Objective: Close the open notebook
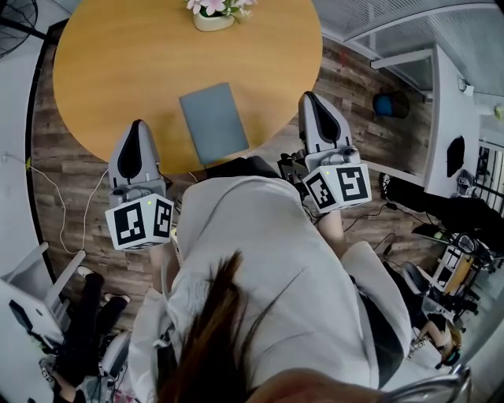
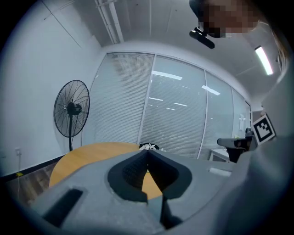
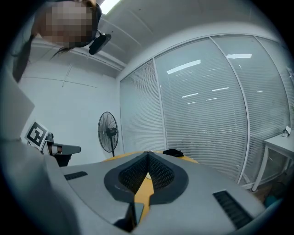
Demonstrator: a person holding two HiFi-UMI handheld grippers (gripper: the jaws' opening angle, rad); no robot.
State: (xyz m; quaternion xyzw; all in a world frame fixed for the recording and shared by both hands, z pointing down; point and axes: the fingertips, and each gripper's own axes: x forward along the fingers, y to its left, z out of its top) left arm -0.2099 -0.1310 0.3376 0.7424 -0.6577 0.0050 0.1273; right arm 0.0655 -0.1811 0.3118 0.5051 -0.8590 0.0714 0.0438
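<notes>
Notebook (image 1: 214,123) is seen lying closed, upper centre | left gripper (image 1: 138,126), right gripper (image 1: 309,97): jaws pressed together, empty | task is judged done

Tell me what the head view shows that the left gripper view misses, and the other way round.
Only the head view: the grey notebook, lying flat and apparently closed near the table's near edge. It sits between the left hand-held gripper and the right hand-held gripper, and neither touches it. Only the left gripper view: that gripper's jaws together with nothing between them, and the ceiling light. Both: the round wooden table and the flowers at its far side.
</notes>
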